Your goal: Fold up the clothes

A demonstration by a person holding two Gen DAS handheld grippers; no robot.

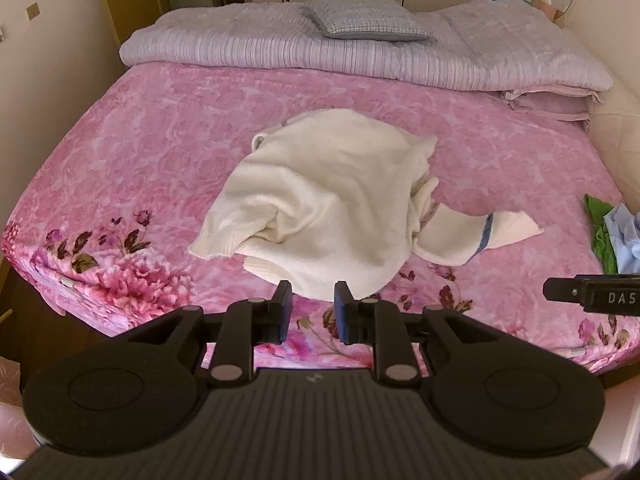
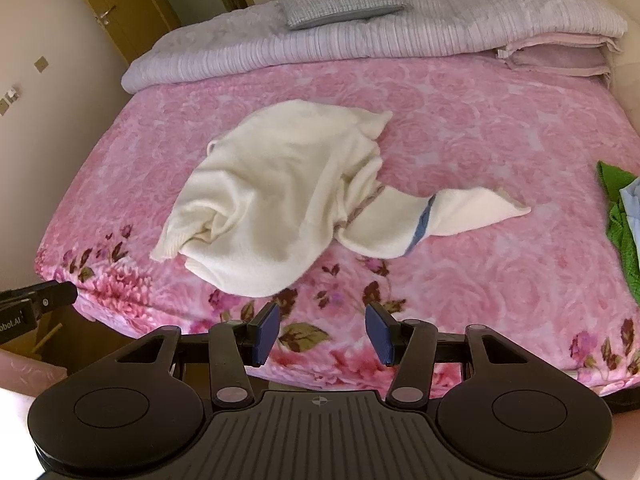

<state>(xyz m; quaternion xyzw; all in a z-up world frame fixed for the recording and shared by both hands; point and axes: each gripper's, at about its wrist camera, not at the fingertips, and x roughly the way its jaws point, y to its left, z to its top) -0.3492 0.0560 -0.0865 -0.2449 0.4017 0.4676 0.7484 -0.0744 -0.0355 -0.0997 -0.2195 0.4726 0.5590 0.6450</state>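
A cream knitted sweater (image 1: 320, 200) lies crumpled in the middle of the pink floral bed (image 1: 120, 152), one sleeve with a blue band stretched out to the right. It also shows in the right wrist view (image 2: 272, 196), with the sleeve (image 2: 452, 216) pointing right. My left gripper (image 1: 312, 308) is open and empty, hovering at the bed's near edge just before the sweater's hem. My right gripper (image 2: 322, 330) is open and empty over the near edge of the bed (image 2: 480, 140), short of the sweater. Its tip shows in the left wrist view (image 1: 560, 290).
A folded lilac quilt (image 1: 360, 56) with a grey cushion (image 1: 360, 16) lies across the head of the bed. A green cloth and a light blue garment (image 1: 612, 232) sit at the right edge. A wooden door (image 2: 120, 12) stands at the far left.
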